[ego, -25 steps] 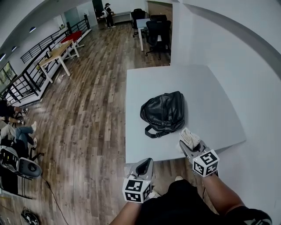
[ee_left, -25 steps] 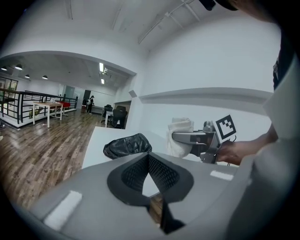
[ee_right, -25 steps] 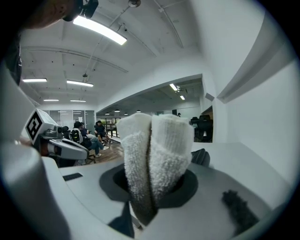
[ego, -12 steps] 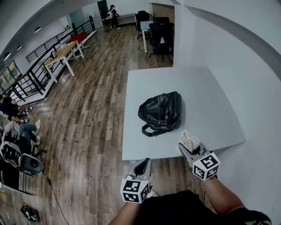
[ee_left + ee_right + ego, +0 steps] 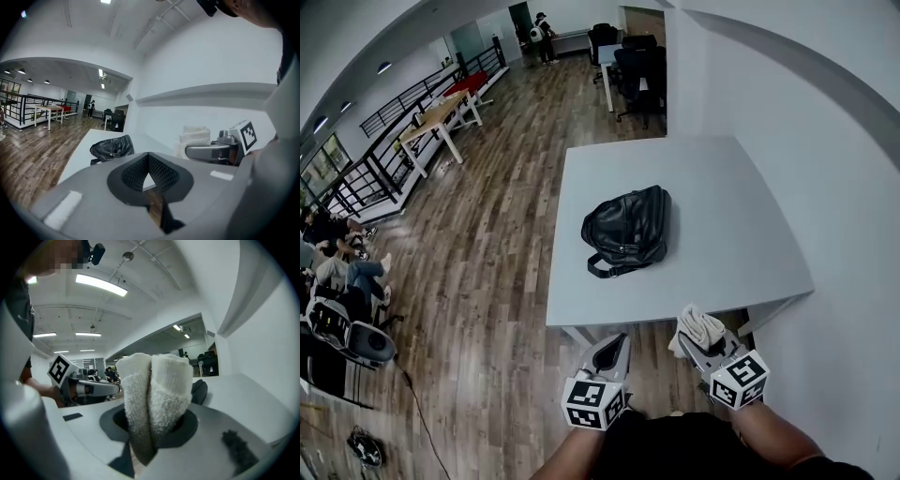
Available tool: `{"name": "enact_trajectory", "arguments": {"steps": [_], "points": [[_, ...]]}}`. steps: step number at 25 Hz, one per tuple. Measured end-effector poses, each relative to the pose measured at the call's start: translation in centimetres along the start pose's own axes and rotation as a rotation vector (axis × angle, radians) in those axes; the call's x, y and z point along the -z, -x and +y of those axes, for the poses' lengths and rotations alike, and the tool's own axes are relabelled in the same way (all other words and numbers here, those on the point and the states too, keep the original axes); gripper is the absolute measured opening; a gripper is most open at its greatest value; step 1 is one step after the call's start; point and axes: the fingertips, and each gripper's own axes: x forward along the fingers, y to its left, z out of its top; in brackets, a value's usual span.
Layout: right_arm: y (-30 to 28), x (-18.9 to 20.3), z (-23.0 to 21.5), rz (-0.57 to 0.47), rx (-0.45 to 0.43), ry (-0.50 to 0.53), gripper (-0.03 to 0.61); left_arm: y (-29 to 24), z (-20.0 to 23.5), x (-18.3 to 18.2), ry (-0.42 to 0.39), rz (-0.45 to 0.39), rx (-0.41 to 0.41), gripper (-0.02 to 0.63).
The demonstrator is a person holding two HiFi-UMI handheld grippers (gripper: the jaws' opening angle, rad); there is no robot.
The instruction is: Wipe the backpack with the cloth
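A black leather backpack lies on its side near the middle of the white table; the left gripper view also shows the backpack and the right gripper view a dark part of the backpack. My right gripper hangs off the table's near edge, shut on a folded white cloth; the cloth fills the right gripper view. My left gripper is beside it, below the table edge, shut with nothing in it.
A white wall runs along the table's right side. Wooden floor lies to the left. Far off stand office chairs, a long table, a railing and seated people.
The view has pulled back from the table. Both grippers now hang below its near edge, farther from the backpack; the right one still grips the cloth.
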Motion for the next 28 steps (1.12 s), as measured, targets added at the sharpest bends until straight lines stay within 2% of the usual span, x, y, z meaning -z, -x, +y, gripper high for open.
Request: {"name": "enact_trajectory", "arguments": {"steps": [7, 14, 20, 24, 28], "points": [[5.8, 2.3, 0.0, 0.015, -0.002, -0.029, 0.097, 2.2, -4.2, 1.7, -0.003, 0.015, -0.026, 0.006], [6.1, 2.8, 1.0, 0.017, -0.007, -0.009, 0.097, 3.1, -5.6, 3.4, -0.018, 0.053, 0.015, 0.006], [4.0, 1.8, 3.2, 0.012, 0.038, -0.008, 0.096, 5.1, -3.3, 3.0, -0.048, 0.082, 0.059, 0.006], [1.7, 2.0, 4.5, 0.016, 0.059, -0.018, 0.097, 6.1, 0.0, 2.7, -0.027, 0.081, 0.048, 0.006], [-0.3, 1.5, 5.7, 0.018, 0.054, -0.001, 0.095, 6.5, 2.4, 1.6, -0.041, 0.079, 0.048, 0.006]]}}
